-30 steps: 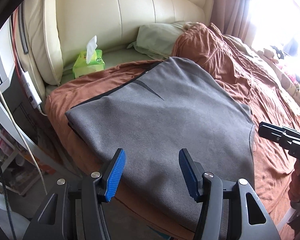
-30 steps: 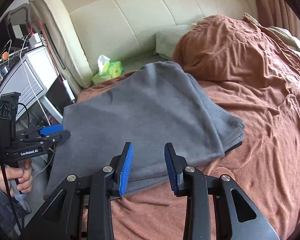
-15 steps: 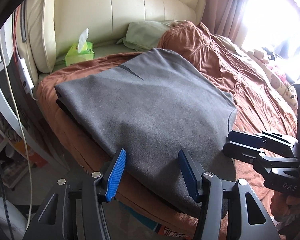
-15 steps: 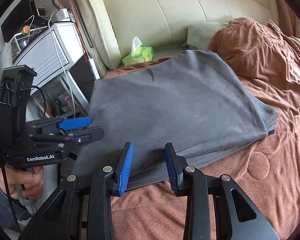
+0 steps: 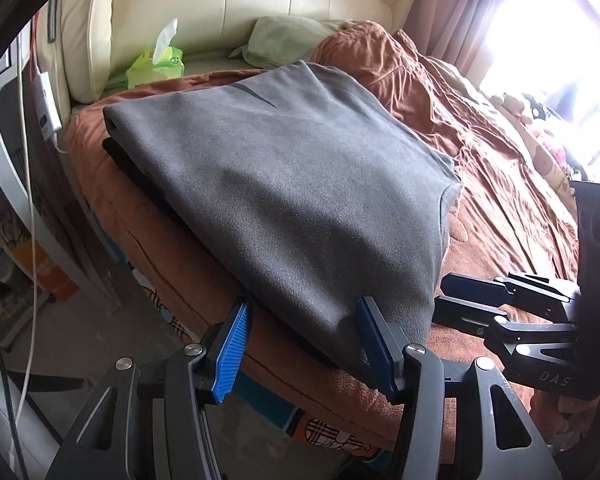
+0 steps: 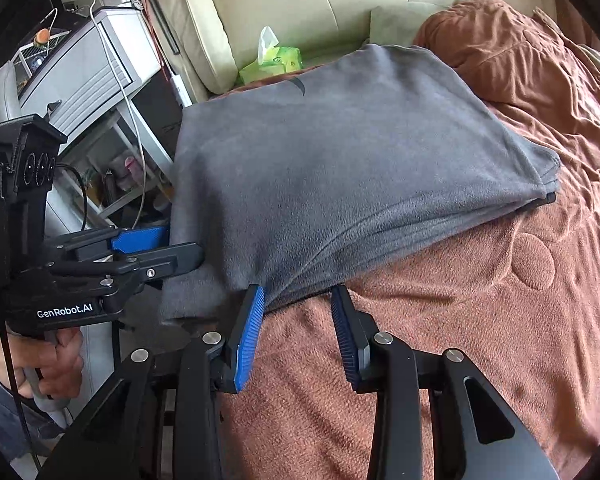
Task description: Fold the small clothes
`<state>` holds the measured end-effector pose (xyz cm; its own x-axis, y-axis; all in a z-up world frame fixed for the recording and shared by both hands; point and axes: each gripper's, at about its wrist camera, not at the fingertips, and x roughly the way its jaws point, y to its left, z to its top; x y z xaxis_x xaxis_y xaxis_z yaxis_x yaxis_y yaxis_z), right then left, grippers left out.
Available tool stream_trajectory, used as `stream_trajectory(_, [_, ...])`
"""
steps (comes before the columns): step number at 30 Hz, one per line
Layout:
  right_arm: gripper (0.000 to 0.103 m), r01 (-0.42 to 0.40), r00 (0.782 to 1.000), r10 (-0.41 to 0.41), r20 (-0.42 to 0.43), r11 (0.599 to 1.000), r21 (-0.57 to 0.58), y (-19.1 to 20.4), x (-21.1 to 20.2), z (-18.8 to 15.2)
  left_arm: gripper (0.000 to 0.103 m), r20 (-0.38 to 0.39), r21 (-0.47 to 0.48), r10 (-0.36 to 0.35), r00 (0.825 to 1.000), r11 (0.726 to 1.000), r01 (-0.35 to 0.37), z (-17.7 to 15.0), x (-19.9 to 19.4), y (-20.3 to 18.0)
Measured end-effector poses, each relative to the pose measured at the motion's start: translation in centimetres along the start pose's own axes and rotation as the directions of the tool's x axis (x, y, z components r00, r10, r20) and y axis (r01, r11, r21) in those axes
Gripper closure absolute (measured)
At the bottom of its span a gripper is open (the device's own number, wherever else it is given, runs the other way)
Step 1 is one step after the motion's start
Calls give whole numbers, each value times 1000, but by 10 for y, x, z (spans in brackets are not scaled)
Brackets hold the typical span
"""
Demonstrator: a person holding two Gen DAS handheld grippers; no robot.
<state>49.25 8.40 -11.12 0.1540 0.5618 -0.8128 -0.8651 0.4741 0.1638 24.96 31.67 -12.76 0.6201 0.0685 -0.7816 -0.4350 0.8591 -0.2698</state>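
Note:
A folded grey garment (image 5: 292, 184) lies on the brown bed sheet (image 5: 500, 200), its near corner drooping over the bed's edge. My left gripper (image 5: 306, 332) is open, and that drooping corner sits between its blue pads without being pinched. From the right wrist view the left gripper (image 6: 168, 248) is at the garment's (image 6: 360, 152) left edge. My right gripper (image 6: 298, 312) straddles the layered near edge; its jaws are opening and the pads do not press the cloth. The left wrist view shows the right gripper (image 5: 452, 300) low beside the garment's right corner.
A green tissue pack (image 5: 156, 66) and a pale pillow (image 5: 284, 36) lie against the cream headboard (image 5: 260, 0). A white bedside cabinet (image 6: 80, 68) with hanging cables stands left of the bed. A person's hand (image 6: 56, 364) holds the left gripper's handle.
Both grippers have come down and in toward the garment's near edge, which now lies between their fingers. The right gripper's pads stand slightly wider apart.

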Motion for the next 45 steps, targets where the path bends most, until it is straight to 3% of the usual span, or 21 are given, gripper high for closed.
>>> stream_trajectory(9, [70, 52, 998, -53, 19, 998, 37, 6, -38, -13, 47, 9, 26, -13, 1000, 1000, 12, -20, -25, -13])
stream_trajectory(12, [54, 70, 997, -72, 29, 995, 65, 8, -62, -20, 47, 19, 37, -14, 1000, 999, 13, -21, -36, -19])
stream_trajectory(14, [35, 102, 992, -106, 60, 992, 68, 11, -81, -25, 46, 32, 46, -7, 999, 999, 6, -21, -43, -24])
stream_trajectory(16, [25, 135, 986, -142, 89, 988, 80, 13, -101, -32, 38, 47, 48, -12, 999, 999, 10, -22, -51, -29])
stream_trajectory(21, [16, 236, 961, -247, 122, 967, 98, 20, -142, -52, 3, 120, 85, 11, 993, 996, -21, -29, -76, -53])
stream_trajectory(26, [0, 294, 935, -314, 163, 946, 136, 34, -187, -71, 0, 165, 134, -33, 986, 991, 10, -34, -98, -77])
stream_trajectory(45, [0, 400, 840, -473, 265, 871, 286, 85, -332, -169, 0, 266, 279, -151, 952, 957, 74, -67, -195, -154])
